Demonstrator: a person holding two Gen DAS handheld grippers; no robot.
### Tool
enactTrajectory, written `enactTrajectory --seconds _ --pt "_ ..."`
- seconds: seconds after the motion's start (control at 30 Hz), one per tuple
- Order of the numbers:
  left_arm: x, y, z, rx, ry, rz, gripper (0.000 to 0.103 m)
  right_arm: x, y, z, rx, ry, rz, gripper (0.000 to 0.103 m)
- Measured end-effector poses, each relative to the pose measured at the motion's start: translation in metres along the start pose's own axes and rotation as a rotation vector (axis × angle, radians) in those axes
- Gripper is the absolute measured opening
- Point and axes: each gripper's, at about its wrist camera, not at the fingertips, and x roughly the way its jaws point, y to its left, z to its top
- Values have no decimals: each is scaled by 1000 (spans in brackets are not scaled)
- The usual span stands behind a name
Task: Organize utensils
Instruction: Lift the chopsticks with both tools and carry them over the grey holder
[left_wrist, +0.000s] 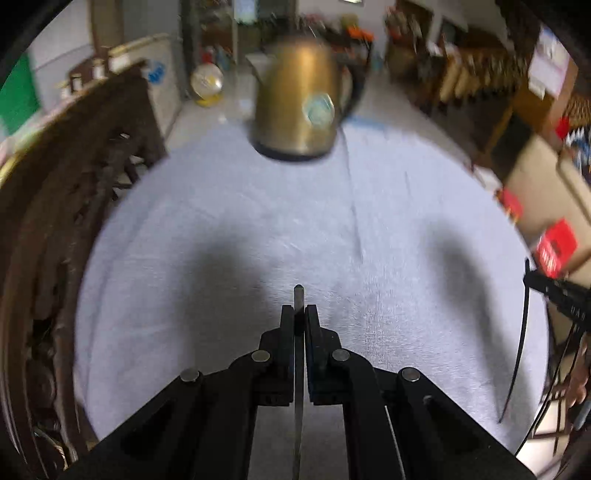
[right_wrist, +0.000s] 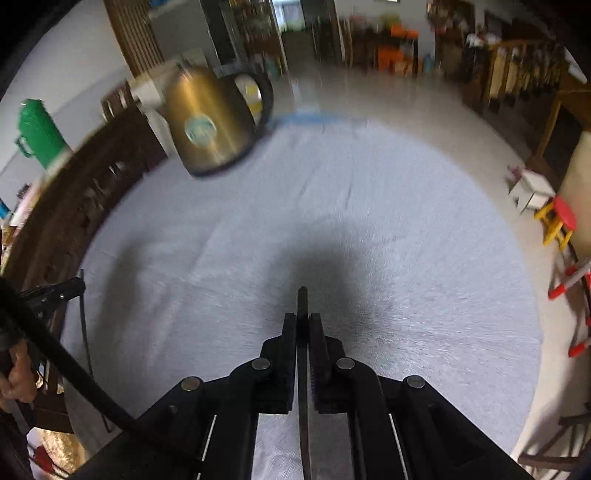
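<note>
Each claw is gripping a thin utensil edge-on: the left claw (left_wrist: 299, 314) a flat silver metal strip (left_wrist: 298, 406), possibly a knife; the right claw (right_wrist: 303, 321) a dark serrated blade (right_wrist: 303, 406). Both should be travelling level above the white-clothed table (left_wrist: 221, 221), clear of the brass kettle (left_wrist: 301, 99).

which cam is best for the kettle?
Left wrist: the brass kettle stands upright near centre on the white cloth, spout, handle and sticker visible, though blurred. Right wrist shows it tilted toward the left edge, equally blurred.
</note>
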Motion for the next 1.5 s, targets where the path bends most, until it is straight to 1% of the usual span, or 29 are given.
enactTrajectory --seconds 0.03,0.13,0.17,0.2,0.27,0.3,0.33,0.43,0.47,0.6,0.67,0.73,0.83,1.07,1.13,1.3,1.43,1.5 --pt "-7 -2 -6 -7 -25 5 5 -19 4 -8 -4 -49 -5 7" --pt "-58 6 -30 -37 -149 21 5 -54 14 -22 -6 -150 2 7" --pt "-70 10 -29 -42 -172 20 5 -68 17 -30 -4 -186 6 7" --pt "-90 11 -41 -56 -215 18 5 -82 21 -39 0 -222 10 7" --pt "-114 14 -47 -67 -266 17 5 -100 30 -53 1 -283 7 7" --pt "-130 12 -60 -71 -307 22 5 -107 35 -61 3 -310 4 7" --pt "-143 7 -67 -73 -339 25 5 -118 39 -69 6 -339 6 7" --pt "-171 1 -97 -77 -440 39 5 -145 47 -95 17 -418 16 7" --pt "-175 -3 -105 -77 -464 48 5 -152 48 -102 22 -434 24 7" --pt "-194 -4 -130 -99 -509 44 5 -177 52 -127 41 -504 34 7" --pt "-202 -4 -136 -119 -526 41 5 -190 54 -136 51 -539 35 7" --pt "-214 -3 -143 -146 -556 26 5 -199 55 -143 62 -552 55 7" --pt "-232 -10 -152 -148 -594 14 5 -213 62 -152 60 -588 71 7" --pt "-262 -31 -165 -138 -662 2 5 -243 76 -166 41 -663 102 7" --pt "-272 -36 -170 -136 -690 6 5 -252 76 -172 44 -678 112 7" --pt "-289 -48 -180 -128 -732 5 5 -272 79 -187 42 -708 138 7" --pt "-295 -53 -176 -123 -769 -9 5 -282 80 -190 37 -738 148 7" --pt "-293 -54 -172 -121 -774 -15 5 -281 81 -189 43 -735 162 7"
